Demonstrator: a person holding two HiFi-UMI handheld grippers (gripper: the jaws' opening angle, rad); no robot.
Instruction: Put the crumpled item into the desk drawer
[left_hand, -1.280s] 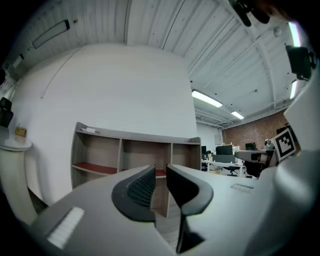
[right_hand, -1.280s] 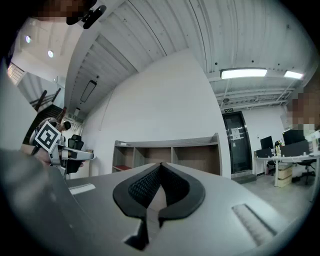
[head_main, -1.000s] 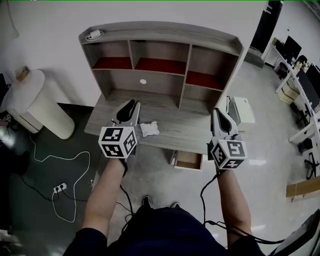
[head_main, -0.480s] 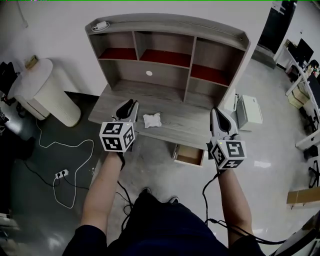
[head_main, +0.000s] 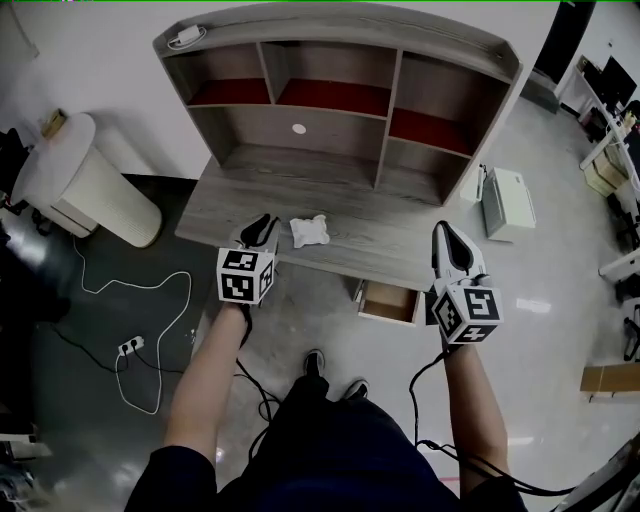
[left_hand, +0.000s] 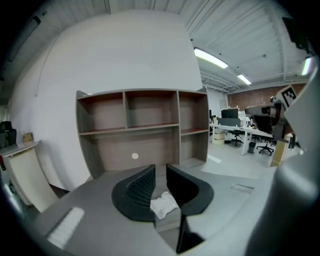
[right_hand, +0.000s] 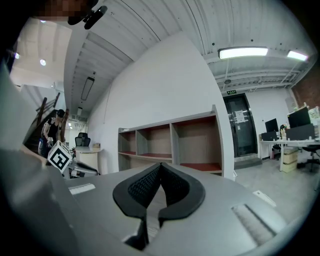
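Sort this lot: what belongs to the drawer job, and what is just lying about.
For the job: crumpled white item, open desk drawer, desk, left gripper, right gripper.

Lying about: white bin, power strip, white box on the floor.

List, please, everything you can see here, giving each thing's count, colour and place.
desk: one, grey wood with red-lined shelves, against the wall.
crumpled item: one, white, on the desk top, front left.
drawer: one, light wood inside, open under the desk's right side.
bin: one, white, left of the desk.
power strip: one, white, floor at left.
box: one, white, floor right of the desk.
left hand-held gripper: black jaws slightly apart, empty, beside the crumpled item.
right hand-held gripper: black jaws together, above the drawer.
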